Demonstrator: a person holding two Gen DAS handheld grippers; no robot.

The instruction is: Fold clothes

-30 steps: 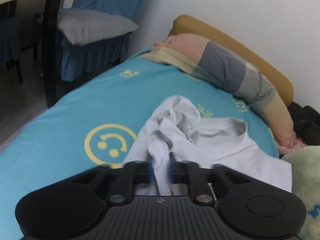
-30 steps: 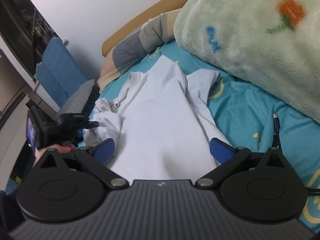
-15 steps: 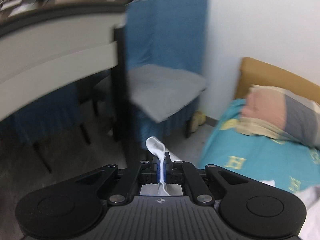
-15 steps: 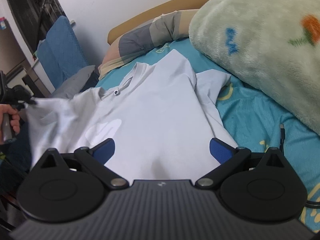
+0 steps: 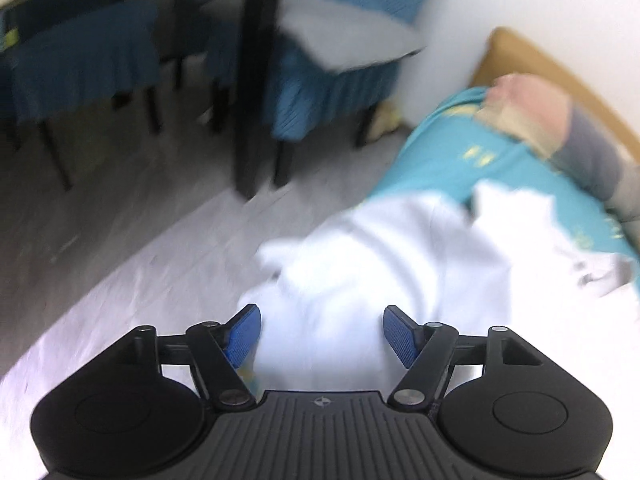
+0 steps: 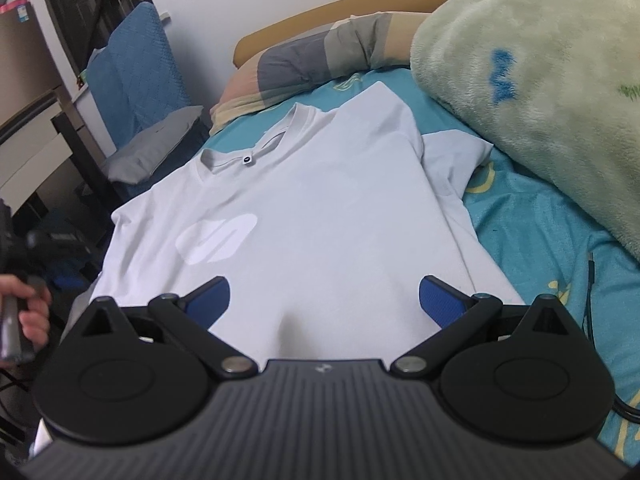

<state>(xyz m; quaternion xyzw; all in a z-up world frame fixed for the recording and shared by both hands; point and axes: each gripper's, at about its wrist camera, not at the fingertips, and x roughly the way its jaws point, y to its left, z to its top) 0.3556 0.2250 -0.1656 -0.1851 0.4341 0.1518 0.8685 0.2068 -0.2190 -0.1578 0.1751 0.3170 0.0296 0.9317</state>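
Now, shirt: a white T-shirt [image 6: 304, 200] lies face up and spread on the bed [image 6: 540, 248], collar toward the pillow [image 6: 312, 60], a pale logo on the chest.
Shirt look: mostly flat across the body, with soft creases; the sleeve nearer the blanket is tucked partly under the body, and the opposite sleeve [image 5: 360, 264] hangs over the bed's edge toward the floor, blurred in the left wrist view.
Left claw [image 5: 322, 334]: its jaws have just been opening and now stand apart; white cloth shows between the blue pads [image 5: 400, 336] but they do not press on it, so I judge the sleeve released.
Right claw [image 6: 324, 300]: jaws wide apart over the shirt's lower half, holding nothing.
Risk one: the freed sleeve sits at the bed's edge; its hanging weight could drag that side of the shirt off the mattress and undo the spread.
Risk two: folding over the tucked sleeve would trap a lump and skew the fold.
Risk three: the fluffy green blanket [image 6: 540, 92] lies close beside the shirt; a sweep of the right claw could snag it, or the cable [image 6: 592, 276] on the sheet.
Surroundings: blue-covered chair [image 6: 132, 76] beside the bed.
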